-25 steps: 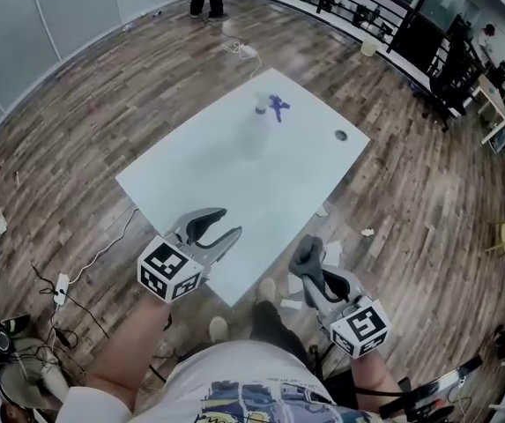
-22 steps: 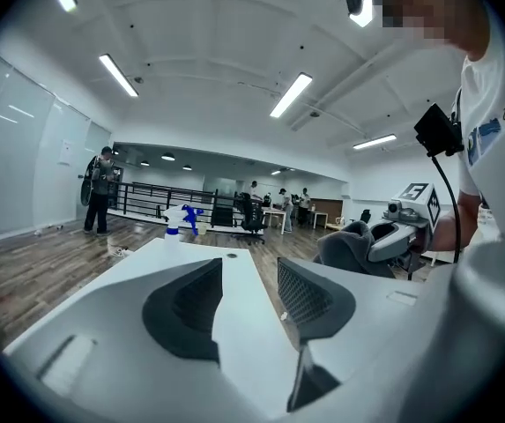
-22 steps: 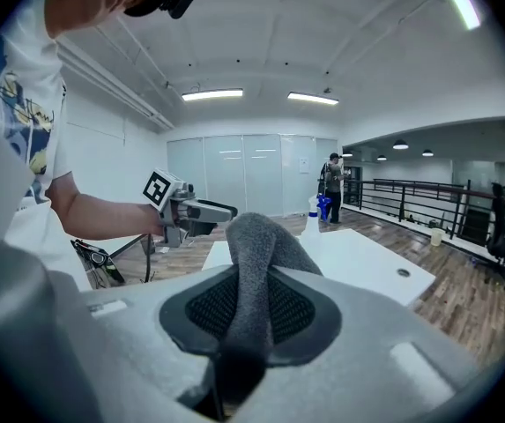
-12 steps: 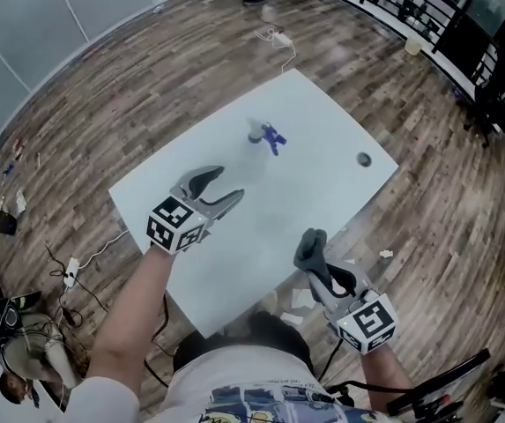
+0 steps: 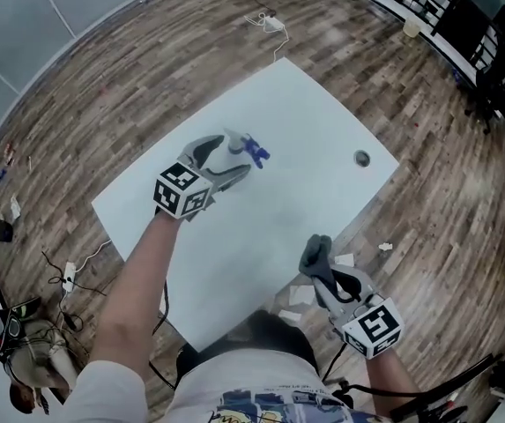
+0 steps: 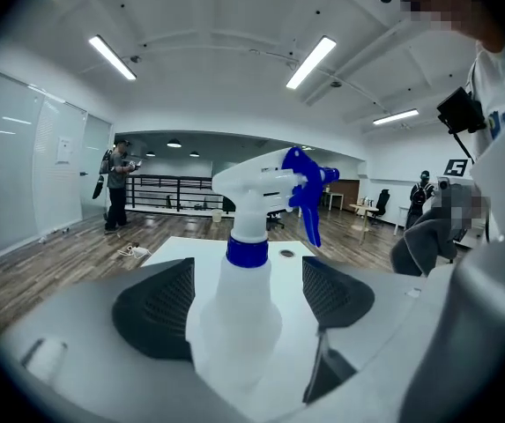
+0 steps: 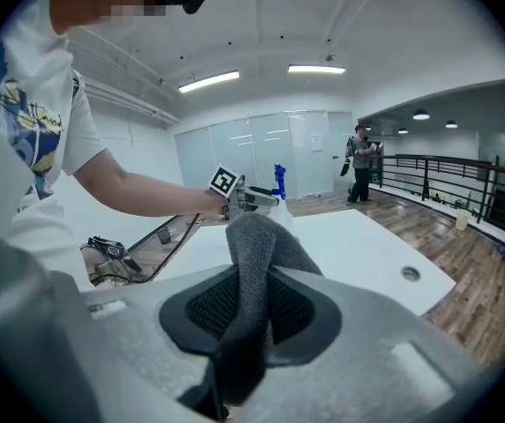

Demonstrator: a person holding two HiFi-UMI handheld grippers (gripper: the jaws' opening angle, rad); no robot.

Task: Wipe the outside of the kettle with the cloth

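A white spray bottle with a blue trigger stands on the white table; no kettle is in view. My left gripper is open, its jaws have just been opening, and the bottle stands between the dark pads. A gap shows beside the right pad, so nothing presses on the bottle. My right gripper hangs off the table's near edge, shut on a folded grey cloth that sticks up from its jaws. From the right gripper view the left gripper and bottle lie ahead.
A round cable hole sits near the table's right corner. Paper scraps lie on the wooden floor by the near edge, cables at the left, a power strip beyond the far corner. A person stands far off by a railing.
My left gripper has travelled forward over the table to the spray bottle and its jaws have spread wider around it. The right gripper with the cloth has shifted slightly forward.
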